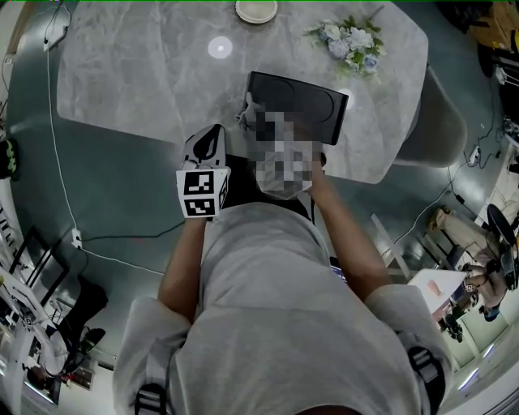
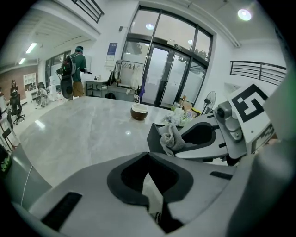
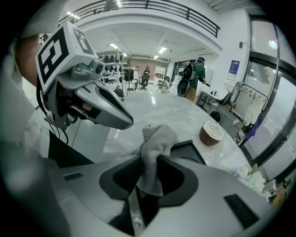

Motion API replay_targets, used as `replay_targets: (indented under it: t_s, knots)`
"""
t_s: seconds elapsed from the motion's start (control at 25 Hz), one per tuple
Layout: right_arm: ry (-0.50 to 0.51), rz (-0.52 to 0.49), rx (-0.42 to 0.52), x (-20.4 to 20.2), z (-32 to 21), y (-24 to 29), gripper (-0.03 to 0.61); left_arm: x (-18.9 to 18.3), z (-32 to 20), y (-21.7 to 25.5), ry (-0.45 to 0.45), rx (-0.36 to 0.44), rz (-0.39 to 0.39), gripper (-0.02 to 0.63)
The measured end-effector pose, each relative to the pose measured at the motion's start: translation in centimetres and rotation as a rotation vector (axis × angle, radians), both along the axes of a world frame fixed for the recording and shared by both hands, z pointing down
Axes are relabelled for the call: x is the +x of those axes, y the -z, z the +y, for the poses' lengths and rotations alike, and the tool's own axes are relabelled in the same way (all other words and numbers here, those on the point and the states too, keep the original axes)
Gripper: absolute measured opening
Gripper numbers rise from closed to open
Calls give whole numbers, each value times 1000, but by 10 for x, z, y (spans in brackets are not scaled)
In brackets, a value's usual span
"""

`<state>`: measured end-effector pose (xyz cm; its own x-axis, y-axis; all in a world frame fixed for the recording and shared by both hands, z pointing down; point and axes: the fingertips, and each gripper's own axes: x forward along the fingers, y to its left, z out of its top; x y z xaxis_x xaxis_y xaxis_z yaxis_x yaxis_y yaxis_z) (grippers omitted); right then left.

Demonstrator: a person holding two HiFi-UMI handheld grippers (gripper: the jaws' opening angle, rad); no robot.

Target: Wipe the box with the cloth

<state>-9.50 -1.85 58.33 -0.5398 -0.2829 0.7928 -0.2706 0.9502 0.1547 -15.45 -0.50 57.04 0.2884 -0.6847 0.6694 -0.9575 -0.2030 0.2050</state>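
A: What is being shown in the head view?

B: The left claw is being held over the near edge of the marble table. The black box is being seen just ahead of its tips and to their right. A bit of grey cloth is being shown at the box's left end, close ahead of that claw. A bowl and a bunch of flowers are being seen well beyond it.

A: And in the left gripper view?

B: The left claw is being held with its jaws together, tip against tip, and nothing is being gripped. Ahead and to its right, the right claw is being held at the box, with the cloth bunched at its tips. The bowl is being seen farther ahead.

A: And in the right gripper view?

B: The cloth is being pinched between the jaws of the right claw, with a fold standing up above them. The box is being seen just beyond the claw, right of the cloth. Whether the cloth is being pressed on the box cannot be told. The left claw is being held near, up to the left, apart from the cloth. The bowl is being seen beyond, to the right.
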Motion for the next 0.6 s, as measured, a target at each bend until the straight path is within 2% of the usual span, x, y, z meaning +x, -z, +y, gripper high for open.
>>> replay_targets:
  t_s: [0.36,0.4,0.48,0.6]
  knots:
    - [-26,-10,-87,17,12,-7,121,17,-7,7,-37,20,1,23]
    - [-8,9,-77,21,14,-9,156,19,-8,8,-41,22,2,23]
    - [27,56,-20,27,15,-13,169,23,-10,9,-51,25,3,23]
    - [-3,70,2,34,12,-15,179,30,-13,11,-65,32,3,23]
